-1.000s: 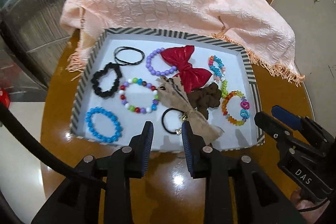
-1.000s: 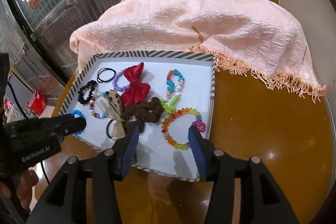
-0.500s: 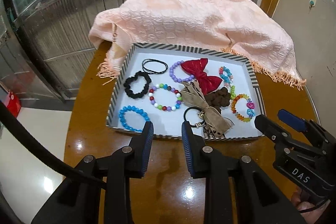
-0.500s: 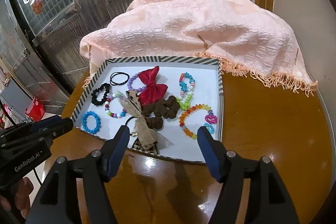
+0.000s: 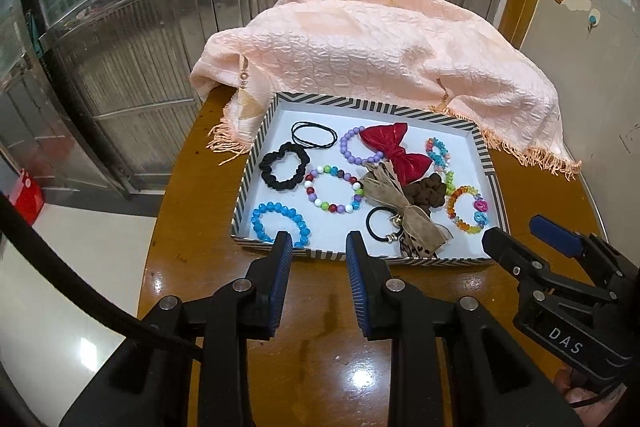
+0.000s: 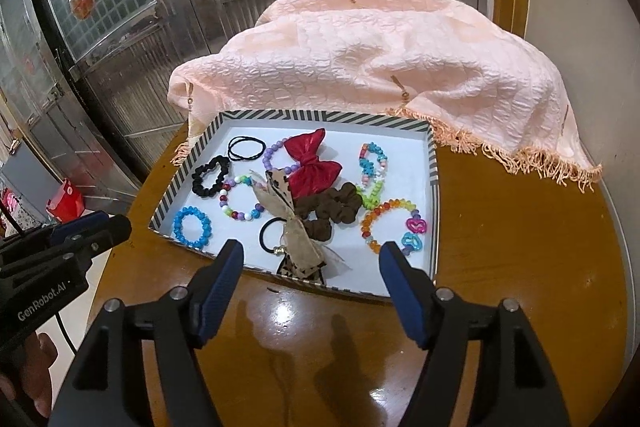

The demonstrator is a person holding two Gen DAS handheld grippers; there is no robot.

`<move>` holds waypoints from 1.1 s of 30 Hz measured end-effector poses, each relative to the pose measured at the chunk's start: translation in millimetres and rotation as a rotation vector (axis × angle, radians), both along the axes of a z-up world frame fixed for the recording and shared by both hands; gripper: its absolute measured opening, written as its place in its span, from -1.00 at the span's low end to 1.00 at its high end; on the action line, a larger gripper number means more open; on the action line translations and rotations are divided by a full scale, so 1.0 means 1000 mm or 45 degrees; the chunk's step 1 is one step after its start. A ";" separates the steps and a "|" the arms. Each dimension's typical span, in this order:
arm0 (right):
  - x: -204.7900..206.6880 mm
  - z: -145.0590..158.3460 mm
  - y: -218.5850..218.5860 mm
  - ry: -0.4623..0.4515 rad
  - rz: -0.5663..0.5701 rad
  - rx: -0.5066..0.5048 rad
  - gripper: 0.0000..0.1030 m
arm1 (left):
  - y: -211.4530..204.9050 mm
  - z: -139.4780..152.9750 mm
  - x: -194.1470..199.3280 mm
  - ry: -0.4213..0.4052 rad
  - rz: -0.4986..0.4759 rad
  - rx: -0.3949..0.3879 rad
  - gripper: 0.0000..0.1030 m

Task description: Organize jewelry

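A striped-rim tray [image 5: 258,143] [image 6: 433,163] with a white floor sits on a round brown table. It holds a blue bead bracelet [image 5: 280,223] [image 6: 192,227], a black scrunchie [image 5: 284,167], a thin black hair tie [image 5: 312,135], a purple bead bracelet [image 5: 354,147], a red bow [image 5: 396,151] [image 6: 310,167], a tan bow [image 5: 404,207] [image 6: 288,223], a brown scrunchie [image 6: 332,207] and an orange bead bracelet with hearts [image 6: 394,227]. My left gripper [image 5: 316,247] is open and empty above the tray's near rim. My right gripper [image 6: 310,259] is wide open and empty, also near the near rim.
A peach fringed cloth [image 5: 380,43] [image 6: 380,59] is heaped behind the tray. Metal gates stand behind the table. The table edge [image 5: 160,227] drops off at the left, with a red bag [image 5: 24,195] on the floor.
Both grippers have pulled back and up from the tray, so it looks smaller and farther. The right gripper's jaws have opened wider. Nothing in the tray has moved.
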State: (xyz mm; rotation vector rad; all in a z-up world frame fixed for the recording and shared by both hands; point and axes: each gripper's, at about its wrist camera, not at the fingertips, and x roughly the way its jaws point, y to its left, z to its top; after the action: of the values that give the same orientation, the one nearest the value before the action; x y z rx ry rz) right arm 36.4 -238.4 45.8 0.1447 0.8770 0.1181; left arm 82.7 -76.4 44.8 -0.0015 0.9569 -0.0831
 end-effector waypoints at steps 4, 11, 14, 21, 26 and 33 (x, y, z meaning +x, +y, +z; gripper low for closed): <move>0.000 0.000 0.001 0.006 0.000 -0.006 0.43 | 0.001 0.001 -0.002 -0.005 -0.005 -0.001 -0.47; 0.000 -0.001 0.002 0.012 -0.005 -0.002 0.43 | 0.003 0.001 -0.002 -0.007 -0.004 -0.001 -0.47; 0.000 -0.001 0.002 0.011 -0.002 -0.003 0.43 | 0.005 0.001 -0.002 -0.006 0.000 0.001 -0.47; 0.004 -0.004 0.005 0.023 0.006 -0.007 0.43 | 0.007 0.000 -0.001 -0.005 0.005 0.003 -0.47; 0.005 -0.005 0.005 0.027 0.007 -0.006 0.43 | 0.008 -0.002 0.001 0.001 0.007 0.004 -0.47; 0.008 -0.008 0.007 0.038 0.017 -0.009 0.43 | 0.008 -0.003 0.001 0.001 0.006 0.004 -0.47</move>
State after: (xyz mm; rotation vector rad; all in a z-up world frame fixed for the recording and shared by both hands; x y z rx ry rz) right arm 44.2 -231.4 38.2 0.1339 0.9086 0.1256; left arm 83.8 -68.3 42.3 -0.0007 0.9578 -0.0770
